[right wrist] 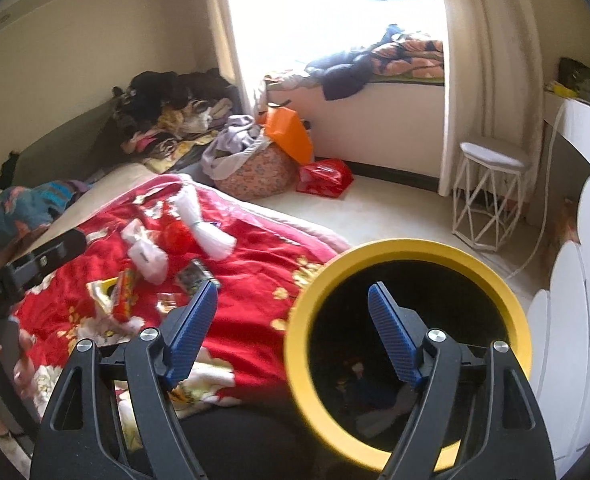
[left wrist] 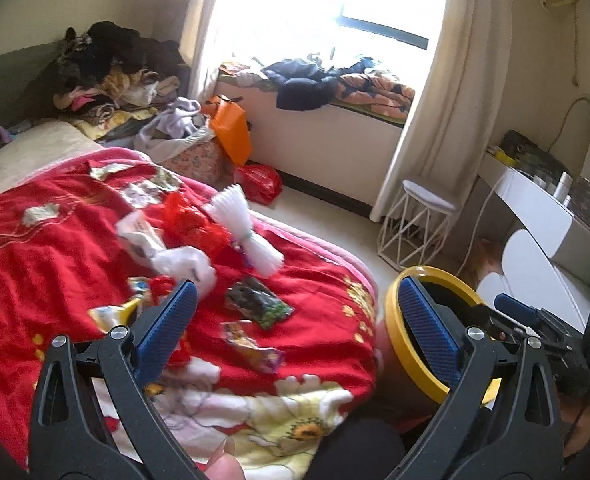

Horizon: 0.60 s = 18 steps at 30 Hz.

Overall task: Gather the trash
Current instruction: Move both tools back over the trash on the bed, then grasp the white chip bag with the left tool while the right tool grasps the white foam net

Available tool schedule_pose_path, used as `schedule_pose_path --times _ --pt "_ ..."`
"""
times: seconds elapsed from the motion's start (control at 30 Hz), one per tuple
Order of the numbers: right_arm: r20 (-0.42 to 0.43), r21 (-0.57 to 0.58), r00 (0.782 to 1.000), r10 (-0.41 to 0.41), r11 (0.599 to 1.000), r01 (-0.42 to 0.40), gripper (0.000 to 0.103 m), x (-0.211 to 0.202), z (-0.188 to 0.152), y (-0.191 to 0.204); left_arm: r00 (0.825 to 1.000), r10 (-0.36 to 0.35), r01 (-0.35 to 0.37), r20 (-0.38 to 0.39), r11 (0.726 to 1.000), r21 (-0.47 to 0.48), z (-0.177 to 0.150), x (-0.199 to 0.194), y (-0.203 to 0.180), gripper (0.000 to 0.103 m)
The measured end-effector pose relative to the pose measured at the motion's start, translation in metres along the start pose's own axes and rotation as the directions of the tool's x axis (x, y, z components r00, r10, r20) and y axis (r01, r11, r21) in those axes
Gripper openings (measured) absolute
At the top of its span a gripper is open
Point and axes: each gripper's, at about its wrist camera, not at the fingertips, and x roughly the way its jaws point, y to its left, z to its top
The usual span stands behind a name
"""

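Bed, left: red blanket (left wrist: 55,248) strewn with trash.
- Yellow wrapper (left wrist: 111,314), near edge, just left of the left gripper's left finger.
- White tissue wad (left wrist: 163,248), mid-blanket.
- Red bag (left wrist: 191,220), crumpled, just behind the wad.
- White tied bundle (left wrist: 247,232), long axis running from far left to near right.
- Dark packet (left wrist: 261,302), lying flat, ahead of the gap between the fingers.
- Clear candy wrapper (left wrist: 255,346), nearest piece.

Left gripper (left wrist: 295,332): fingers spread wide, nothing between them, over the blanket; judged the nearer tool for the packet and wrapper.

Bin (right wrist: 407,352), right of bed: yellow rim, dark inside, some trash already at the bottom.

Right gripper (right wrist: 293,340): fingers spread, empty, straddling the bin's near-left rim; all loose trash lay to its left.
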Motion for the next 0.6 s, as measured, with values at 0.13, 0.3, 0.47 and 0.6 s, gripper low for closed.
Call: schedule_pose_path --times 0.13,0.3,0.47,0.6 --pt "-0.002 -0.046 1.000 0.023 0.999 -0.023 0.075 0.002 0.001 0.020 1.000 0.024 -0.024 0.013 1.000 -0.005 0.003 -0.006 0.013 0.093" --pt "-0.013 -0.094 0.999 0.047 0.994 -0.048 0.075 0.010 0.004 0.044 0.998 0.053 -0.052 0.018 0.998 -0.029 0.005 -0.009 0.033 0.093" --pt "-0.029 -0.155 0.997 0.073 0.985 -0.076 0.075 0.024 0.009 0.067 0.997 0.081 -0.080 0.015 0.995 -0.057 0.004 -0.009 0.053 0.092" --pt "-0.047 -0.174 0.994 0.099 0.979 -0.106 0.075 0.040 0.014 0.080 0.993 0.119 -0.119 -0.006 0.989 -0.090 -0.001 -0.008 0.077 0.092"
